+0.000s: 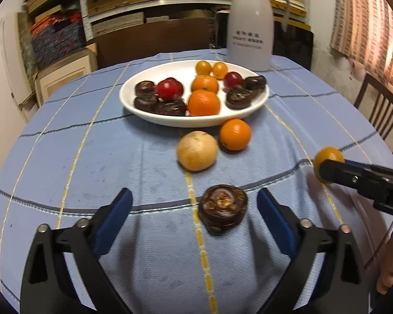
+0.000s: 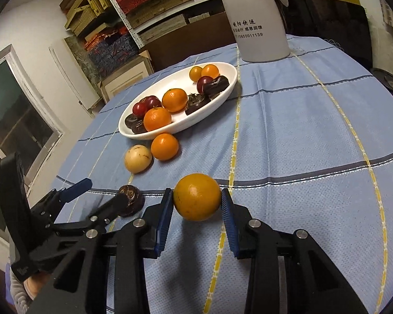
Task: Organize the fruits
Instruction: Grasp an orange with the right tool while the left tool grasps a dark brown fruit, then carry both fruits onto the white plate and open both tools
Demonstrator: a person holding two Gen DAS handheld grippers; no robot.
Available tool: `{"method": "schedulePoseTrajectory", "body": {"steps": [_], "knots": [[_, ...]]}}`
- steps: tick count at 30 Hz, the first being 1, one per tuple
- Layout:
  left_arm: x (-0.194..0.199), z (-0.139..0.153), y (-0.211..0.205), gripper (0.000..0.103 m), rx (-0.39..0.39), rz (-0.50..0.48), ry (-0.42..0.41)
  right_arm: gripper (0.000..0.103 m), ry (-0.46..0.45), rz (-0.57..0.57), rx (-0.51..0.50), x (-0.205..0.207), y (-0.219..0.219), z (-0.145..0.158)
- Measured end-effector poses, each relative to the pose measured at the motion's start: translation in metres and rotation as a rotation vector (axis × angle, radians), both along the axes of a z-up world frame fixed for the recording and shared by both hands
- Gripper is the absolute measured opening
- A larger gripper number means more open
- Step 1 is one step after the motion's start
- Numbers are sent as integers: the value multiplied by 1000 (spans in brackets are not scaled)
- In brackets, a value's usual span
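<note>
Right gripper (image 2: 197, 201) clamped on small yellow-orange fruit (image 2: 197, 196), smooth skin, lifted just above blue checked cloth (image 2: 301, 157). Left gripper (image 1: 195, 204) jaws apart around dark brown wrinkled fruit (image 1: 222, 209) on cloth, pads not touching. Beyond: pale tan round fruit (image 1: 197, 151), orange (image 1: 235, 134), then white plate (image 1: 144, 110) holding oranges, red and dark fruits.

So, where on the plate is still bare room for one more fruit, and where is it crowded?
The plate has a bare patch at its far left, behind the dark fruits, and a small one between the oranges and the right dark fruits. The near rim is crowded. On the cloth, the space right of the plate is free.
</note>
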State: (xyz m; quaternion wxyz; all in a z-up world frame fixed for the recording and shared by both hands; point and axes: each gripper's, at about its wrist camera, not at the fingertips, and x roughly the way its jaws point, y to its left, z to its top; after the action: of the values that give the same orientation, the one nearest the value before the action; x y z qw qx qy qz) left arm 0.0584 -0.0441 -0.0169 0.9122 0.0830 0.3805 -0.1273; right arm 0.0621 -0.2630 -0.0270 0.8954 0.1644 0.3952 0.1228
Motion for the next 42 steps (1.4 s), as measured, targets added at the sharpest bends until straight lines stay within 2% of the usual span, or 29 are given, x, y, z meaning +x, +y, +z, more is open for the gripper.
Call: {"method": "schedulePoseTrajectory", "body": {"steps": [4, 8, 9, 12, 18, 22, 28, 36, 39, 42], "knots": [[1, -6, -10, 68, 29, -42, 29, 37, -1, 1, -1, -1, 2, 0], [3, -11, -18, 64, 45, -73, 54, 37, 3, 0, 0, 0, 2, 0], [5, -13, -18, 52, 46, -79, 66, 37, 3, 0, -1, 0, 2, 0], [11, -17, -16, 44, -1, -91, 112, 37, 5, 0, -3, 1, 2, -1], [9, -12, -10, 43, -35, -69, 89, 37, 12, -4, 4, 1, 1, -2], [9, -4, 10, 43, -82, 0, 58, 37, 17, -6, 5, 2, 0, -3], [16, -5, 28, 43, -110, 81, 76, 37, 31, 7, -14, 2, 5, -7], [21, -9, 23, 43, -109, 56, 119, 37, 52, 26, -29, 6, 11, -9], [30, 3, 25, 43, -130, 59, 106, 37, 69, 44, 17, 14, 9, -2], [49, 33, 31, 43, -142, 86, 50, 37, 40, 43, 17, 26, 9, 22]]}}
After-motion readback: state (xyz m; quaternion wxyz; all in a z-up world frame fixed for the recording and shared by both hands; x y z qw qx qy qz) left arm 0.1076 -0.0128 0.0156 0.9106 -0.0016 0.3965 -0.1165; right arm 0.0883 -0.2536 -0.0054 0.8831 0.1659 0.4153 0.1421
